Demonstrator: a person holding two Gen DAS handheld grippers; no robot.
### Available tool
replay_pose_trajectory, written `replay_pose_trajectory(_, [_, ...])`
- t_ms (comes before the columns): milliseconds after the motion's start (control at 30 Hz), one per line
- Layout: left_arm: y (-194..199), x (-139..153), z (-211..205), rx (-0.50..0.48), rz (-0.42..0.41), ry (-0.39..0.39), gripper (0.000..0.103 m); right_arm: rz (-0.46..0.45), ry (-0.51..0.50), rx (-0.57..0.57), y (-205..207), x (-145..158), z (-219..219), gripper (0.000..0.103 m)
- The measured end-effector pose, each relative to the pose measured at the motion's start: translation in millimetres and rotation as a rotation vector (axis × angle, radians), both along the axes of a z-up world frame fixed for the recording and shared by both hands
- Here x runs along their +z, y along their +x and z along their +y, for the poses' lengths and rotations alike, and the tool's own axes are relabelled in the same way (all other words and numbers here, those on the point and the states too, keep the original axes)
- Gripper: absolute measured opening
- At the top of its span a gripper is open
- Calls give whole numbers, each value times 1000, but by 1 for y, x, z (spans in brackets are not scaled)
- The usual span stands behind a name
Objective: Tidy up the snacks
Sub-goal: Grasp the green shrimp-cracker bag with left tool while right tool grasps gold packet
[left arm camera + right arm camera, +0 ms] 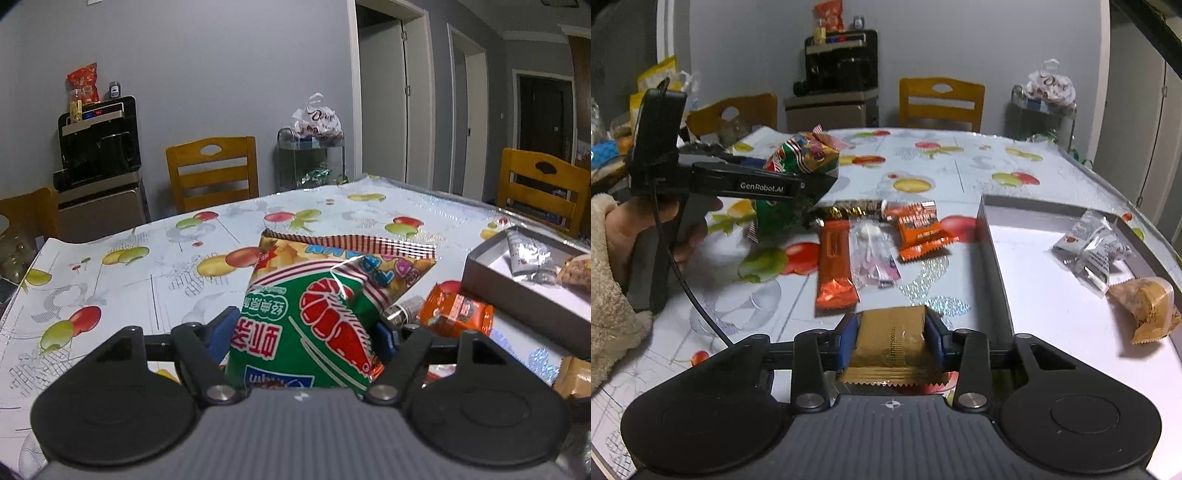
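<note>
A green shrimp-chip bag (314,325) sits between the blue pads of my left gripper (306,326), which press on both its sides. In the right wrist view that left gripper (820,177) holds the bag (798,155) at the table's left, a hand on its handle. My right gripper (892,328) is shut on a flat gold packet (890,343) low over the table, just left of the grey box (993,258). Loose snacks lie ahead: an orange bar (833,266), a clear packet (873,254) and a small orange packet (921,229).
The grey box (517,295) has a white floor holding a silver packet (1089,247) and a tan wrapped cake (1148,306). A fruit-print cloth (960,162) covers the table. Wooden chairs (940,101) stand at the far edge, with a black appliance (842,66) and a wire rack (1043,110) behind.
</note>
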State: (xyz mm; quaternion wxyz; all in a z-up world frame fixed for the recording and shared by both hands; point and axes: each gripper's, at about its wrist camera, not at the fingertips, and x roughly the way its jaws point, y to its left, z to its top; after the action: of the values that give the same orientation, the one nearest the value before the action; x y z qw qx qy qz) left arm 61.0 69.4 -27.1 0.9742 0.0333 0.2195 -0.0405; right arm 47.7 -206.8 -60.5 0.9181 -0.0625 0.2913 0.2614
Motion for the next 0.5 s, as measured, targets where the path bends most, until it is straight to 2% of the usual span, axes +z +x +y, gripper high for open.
replay_pose_trajectory(500, [-24,23,3,25,-81,-49,67,-119,92,27,-24,26,-29,37])
